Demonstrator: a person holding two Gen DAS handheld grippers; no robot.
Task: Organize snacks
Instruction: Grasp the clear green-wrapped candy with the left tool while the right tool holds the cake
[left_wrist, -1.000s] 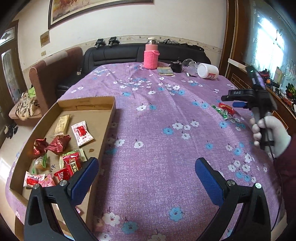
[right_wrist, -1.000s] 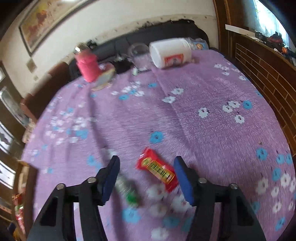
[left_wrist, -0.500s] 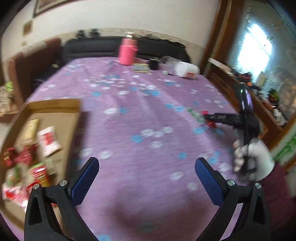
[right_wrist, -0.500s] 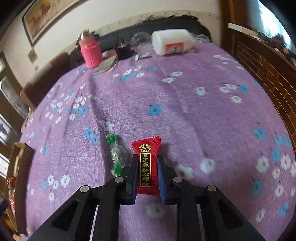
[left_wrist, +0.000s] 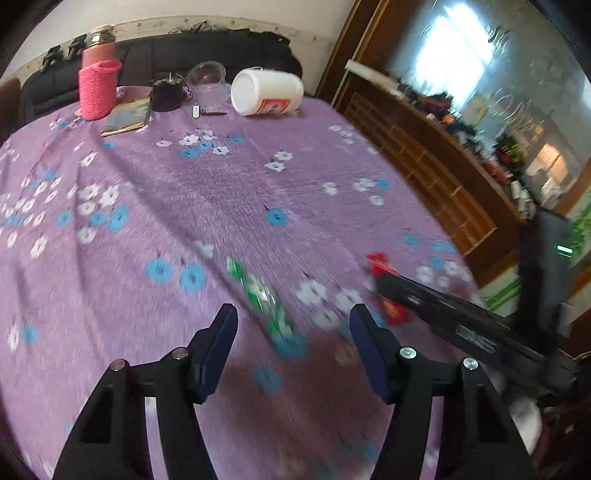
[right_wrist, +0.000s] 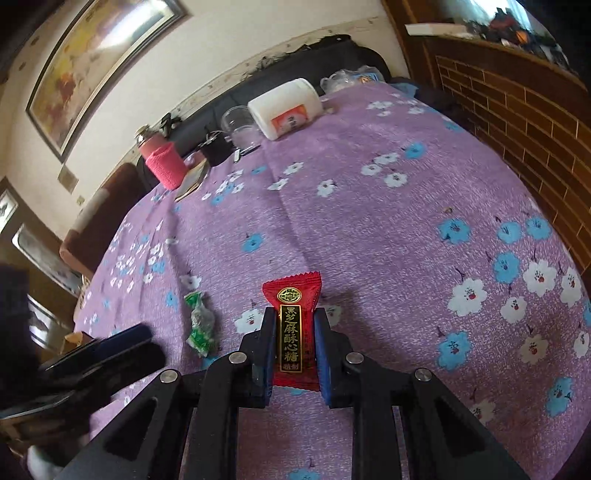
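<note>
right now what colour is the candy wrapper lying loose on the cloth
Green and white, a twisted candy wrapper; it shows sharpest in the right wrist view.

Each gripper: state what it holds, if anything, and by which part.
Right gripper grips the red candy packet by its lower half. Left gripper, jaws closing, holds nothing; the green candy lies ahead.

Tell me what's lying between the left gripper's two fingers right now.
In the left wrist view, the green candy lies on the purple tablecloth just ahead of the left gripper, whose jaws are closing, not yet touching it. Nothing else lies there.
</note>
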